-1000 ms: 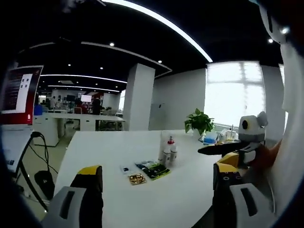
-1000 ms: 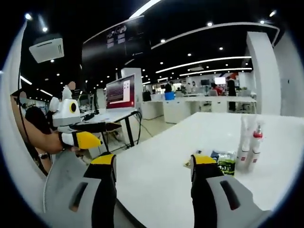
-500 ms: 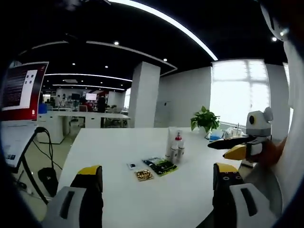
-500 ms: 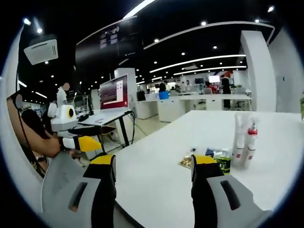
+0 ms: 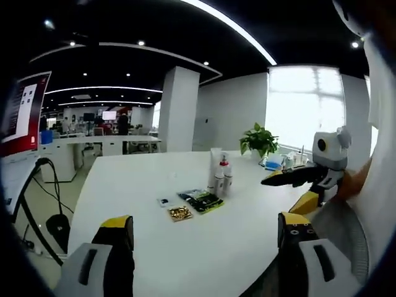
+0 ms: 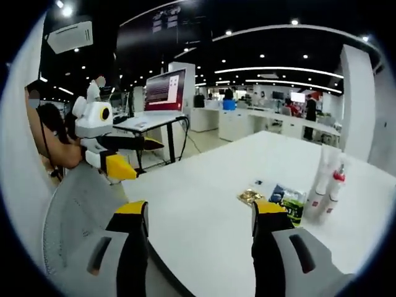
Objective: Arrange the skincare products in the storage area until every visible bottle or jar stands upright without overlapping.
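A small cluster of upright white bottles (image 5: pixel 219 178), one with a red top, stands far out on the white table (image 5: pixel 185 247). Flat sachets lie beside them: a dark green one (image 5: pixel 201 202), a gold one (image 5: pixel 180 213) and a small white one (image 5: pixel 164 201). The same bottles (image 6: pixel 326 185) and sachets (image 6: pixel 286 198) appear at the right of the right gripper view. My left gripper (image 5: pixel 204 260) is open over the near table edge, holding nothing. My right gripper (image 6: pixel 201 253) is open too, well short of the products. Each gripper shows in the other's view: right one (image 5: pixel 309 179), left one (image 6: pixel 108 145).
A potted plant (image 5: pixel 258 141) and small items sit at the table's far end. A desk with a red monitor (image 6: pixel 164 93) and a cable stand (image 5: pixel 37 198) lie off the table's side. A grey mesh chair back (image 6: pixel 80 216) is close under my grippers.
Both views have swung and tilted with the hands; the bottles and sachets have stayed put. Both grippers remain open and empty.
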